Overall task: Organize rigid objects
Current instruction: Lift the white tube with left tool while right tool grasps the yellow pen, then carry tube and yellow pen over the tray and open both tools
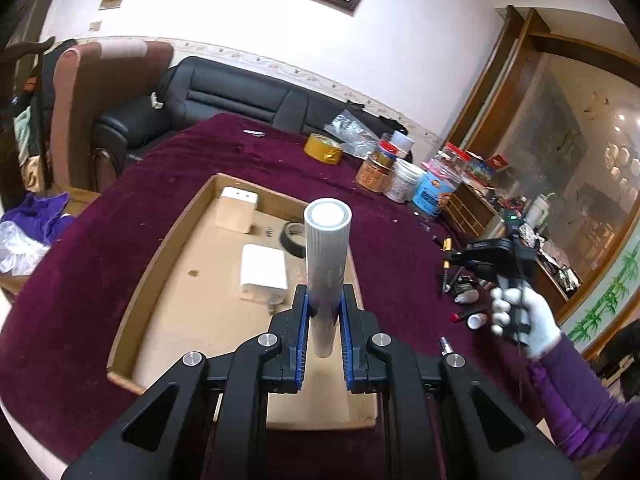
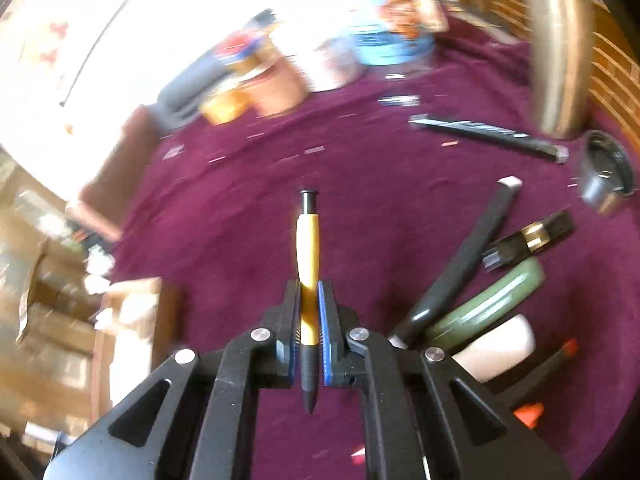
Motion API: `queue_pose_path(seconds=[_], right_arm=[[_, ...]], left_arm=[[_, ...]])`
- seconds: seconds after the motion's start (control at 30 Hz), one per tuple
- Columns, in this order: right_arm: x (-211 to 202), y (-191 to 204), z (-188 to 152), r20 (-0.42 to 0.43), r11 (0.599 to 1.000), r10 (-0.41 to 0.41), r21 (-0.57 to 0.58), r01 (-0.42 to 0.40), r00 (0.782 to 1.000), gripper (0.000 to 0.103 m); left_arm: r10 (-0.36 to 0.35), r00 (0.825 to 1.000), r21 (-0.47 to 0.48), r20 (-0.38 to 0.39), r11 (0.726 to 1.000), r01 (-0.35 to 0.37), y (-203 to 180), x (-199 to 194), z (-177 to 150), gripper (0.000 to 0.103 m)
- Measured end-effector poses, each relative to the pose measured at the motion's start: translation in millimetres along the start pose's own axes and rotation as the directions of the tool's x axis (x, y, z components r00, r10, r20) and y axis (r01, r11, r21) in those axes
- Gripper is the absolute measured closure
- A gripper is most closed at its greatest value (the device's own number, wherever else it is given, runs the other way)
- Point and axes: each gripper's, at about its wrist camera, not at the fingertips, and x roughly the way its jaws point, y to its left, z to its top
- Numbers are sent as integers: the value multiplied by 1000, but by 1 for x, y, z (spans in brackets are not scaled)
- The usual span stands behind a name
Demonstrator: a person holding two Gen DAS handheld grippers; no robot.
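Gripping a white cylinder [image 1: 326, 276] at centre frame, the left gripper [image 1: 324, 312] is clenched on its lower part; the tube's base is hidden between the blue pads. Cardboard tray [image 1: 168, 280] beneath, its near end cut off by the gripper body, holds two white blocks and a black ring partly hidden behind the cylinder. Right gripper [image 2: 309, 300], clenched on a yellow pen [image 2: 309, 264], centre frame, black tip pointing toward the camera. Lower right: dark bar, green tube, white and red items, partly covered by the gripper. Upper frame blurred; jars there are hard to make out. Gloved hand [image 1: 520, 316] at right of the left view.
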Motion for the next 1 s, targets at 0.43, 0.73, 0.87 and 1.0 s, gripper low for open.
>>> queue_pose_path(seconds=[0.43,0.73,0.87,1.0], right_arm=[[1,140,-69,-208,908,317,-216,-360,925,96],[70,189,-100,-321,912,232,-255,-320,918,96],[99,202,-99,-332,928,152,-277,-250,931,96],[118,212,-94,-329,925,82,-326,-195,941,96]], left_arm=[[159,980,85,-119,985,-150,23,20,15,92],[195,938,73,-287,981,-181,62,89,49,91],[171,928,30,-332,985,-171,74,117,57,91],[180,923,12,-341,982,-187,79,131,57,91]])
